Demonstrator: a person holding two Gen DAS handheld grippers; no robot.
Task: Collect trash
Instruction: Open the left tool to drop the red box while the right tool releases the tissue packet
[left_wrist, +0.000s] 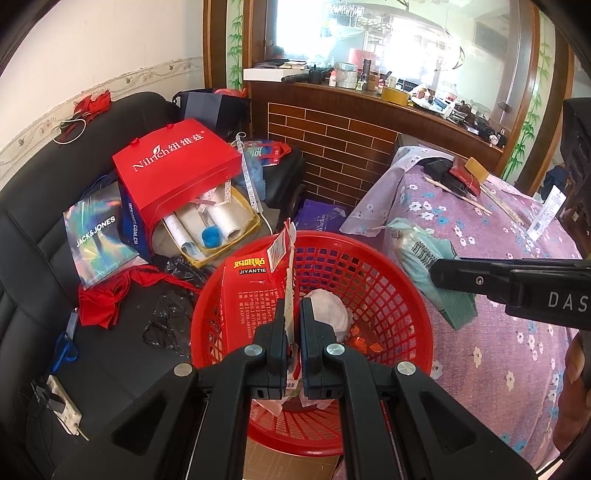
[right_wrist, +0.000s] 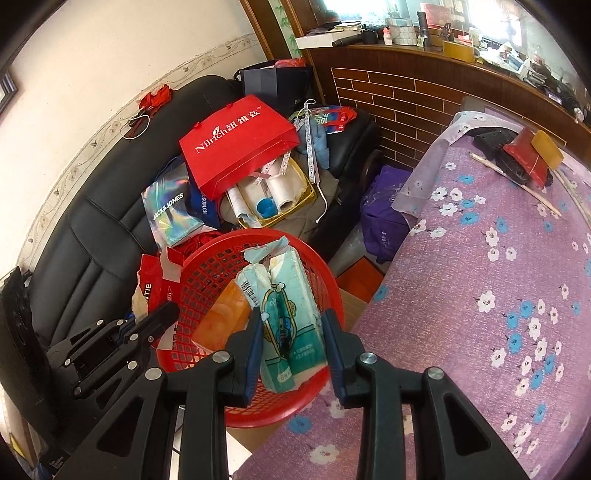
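Red gift bag (left_wrist: 177, 162): white "Nilrich" plus Chinese characters. Holographic bag (left_wrist: 98, 240): "JACK&JONES". Blue bag (left_wrist: 132, 227) beside it: partial ".COM.CN". Torn red packet (left_wrist: 255, 284): yellow Chinese characters, "JIYANTIE" below, barcode on flap, small print unreadable. Black gripper body (left_wrist: 546, 291): "DAS", cut off. Teal tissue pack (right_wrist: 286, 314): barcode, text too small.

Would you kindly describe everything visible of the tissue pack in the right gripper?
The tissue pack is a soft plastic packet, teal and white, with a cartoon figure on its front and a barcode near the top. Its top end is torn open and crumpled, with white tissue showing. It stands roughly upright, leaning slightly, clamped at its sides between the right gripper pads. It hangs over the red basket, above an orange item inside; whether it touches either cannot be told.
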